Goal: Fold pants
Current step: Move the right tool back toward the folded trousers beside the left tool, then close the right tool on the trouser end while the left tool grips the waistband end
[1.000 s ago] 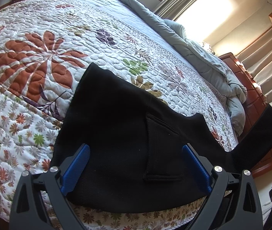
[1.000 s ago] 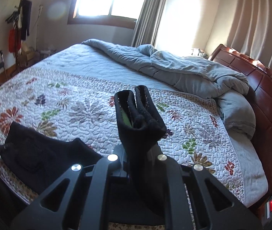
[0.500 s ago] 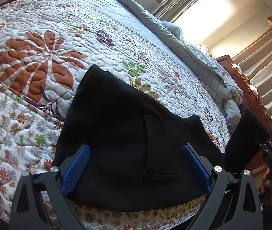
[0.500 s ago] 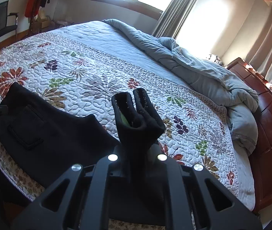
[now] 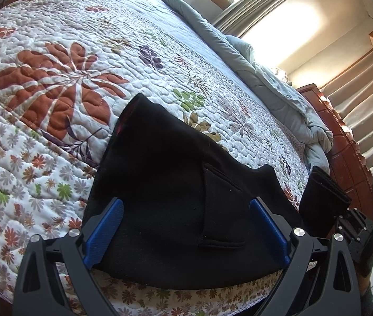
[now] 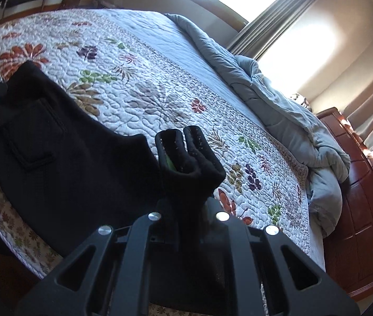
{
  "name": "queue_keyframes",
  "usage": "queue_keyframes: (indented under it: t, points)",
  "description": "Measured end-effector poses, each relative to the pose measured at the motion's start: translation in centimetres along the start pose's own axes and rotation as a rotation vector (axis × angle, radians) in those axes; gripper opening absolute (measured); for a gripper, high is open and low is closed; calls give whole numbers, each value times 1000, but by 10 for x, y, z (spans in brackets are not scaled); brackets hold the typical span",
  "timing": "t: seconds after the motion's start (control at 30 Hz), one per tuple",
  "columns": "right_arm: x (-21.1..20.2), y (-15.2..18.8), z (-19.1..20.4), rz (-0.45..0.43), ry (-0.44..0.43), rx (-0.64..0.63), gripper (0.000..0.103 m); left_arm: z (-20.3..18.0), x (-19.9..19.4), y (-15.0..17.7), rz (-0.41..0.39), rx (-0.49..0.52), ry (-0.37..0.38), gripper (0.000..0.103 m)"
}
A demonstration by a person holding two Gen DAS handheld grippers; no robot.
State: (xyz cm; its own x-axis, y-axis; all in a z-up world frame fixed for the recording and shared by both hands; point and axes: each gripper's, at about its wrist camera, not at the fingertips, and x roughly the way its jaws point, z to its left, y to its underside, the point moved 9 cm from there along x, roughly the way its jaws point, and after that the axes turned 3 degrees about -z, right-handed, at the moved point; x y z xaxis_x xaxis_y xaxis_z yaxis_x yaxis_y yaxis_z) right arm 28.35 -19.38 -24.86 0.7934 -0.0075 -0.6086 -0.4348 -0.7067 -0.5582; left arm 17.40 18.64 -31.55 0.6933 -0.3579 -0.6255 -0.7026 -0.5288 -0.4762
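The black pants (image 5: 170, 189) lie on the bed (image 5: 55, 84) at its near edge. The left gripper (image 5: 186, 226) hovers over them, fingers (image 5: 105, 226) spread wide. At 3 o'clock, the right gripper (image 6: 189, 173) pinches the bunched hems tight.

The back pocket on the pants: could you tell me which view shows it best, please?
The left wrist view: the pocket lies large and central between the open left gripper fingers. The right wrist view shows it smaller, at the left edge.
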Motion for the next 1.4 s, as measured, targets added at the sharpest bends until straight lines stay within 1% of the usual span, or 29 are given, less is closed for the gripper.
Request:
queue_keyframes:
  t: [0.13,0.27,0.33,0.47,0.57,0.73,0.77,0.87,0.9,0.93,0.97,1.0,1.07,1.1,1.13,1.17,1.2,1.23,1.3,1.33,1.4]
  points:
    - [7,6,15,6,32,-79,9,5,-2,-2,-15,-20,-23,97]
    - [19,18,35,28,43,-162,9,7,-4,-3,-18,-27,-17,97]
    - [28,27,45,36,73,-234,9,7,-4,-3,-19,-26,-18,97]
    - [40,42,66,49,97,-336,9,9,-7,-3,-25,-28,-18,97]
    - [42,49,76,48,109,-388,9,10,-9,-3,-30,-34,-21,97]
    - [44,57,83,54,108,-420,10,12,-10,-3,-33,-35,-25,97]
    - [45,59,84,56,102,-424,12,12,-11,-3,-33,-34,-27,97]
    - [45,66,91,85,32,-410,25,12,-10,-3,-32,-31,-32,97]
    - [43,67,92,94,3,-396,33,12,-10,-3,-30,-30,-34,97]
    - [37,68,92,102,-40,-371,40,12,-10,-3,-29,-29,-36,97]
    - [28,66,91,98,-77,-340,50,12,-10,-3,-27,-27,-40,97]
    - [18,66,88,91,-118,-309,54,12,-11,-2,-24,-22,-42,97]
    - [-6,67,72,97,-226,-211,54,11,-12,-1,-22,-14,-42,97]
    - [-16,67,59,102,-291,-127,54,12,-14,-2,-27,-16,-44,97]
    - [-24,67,34,105,-366,7,54,13,-17,-2,-33,-19,-43,97]
    - [-25,71,5,115,-391,129,50,14,-21,-3,-48,-21,-51,97]
    - [-21,81,-29,131,-391,253,42,14,-25,-4,-63,-22,-66,97]
    - [-14,93,-55,152,-395,343,39,12,-31,-6,-88,-17,-78,97]
    - [9,132,-100,226,-444,546,32,0,-39,-3,-111,14,-66,97]
    - [18,150,-112,258,-465,607,31,-4,-40,0,-112,29,-63,97]
    - [34,186,-125,329,-458,648,29,-11,-43,8,-100,48,-67,97]
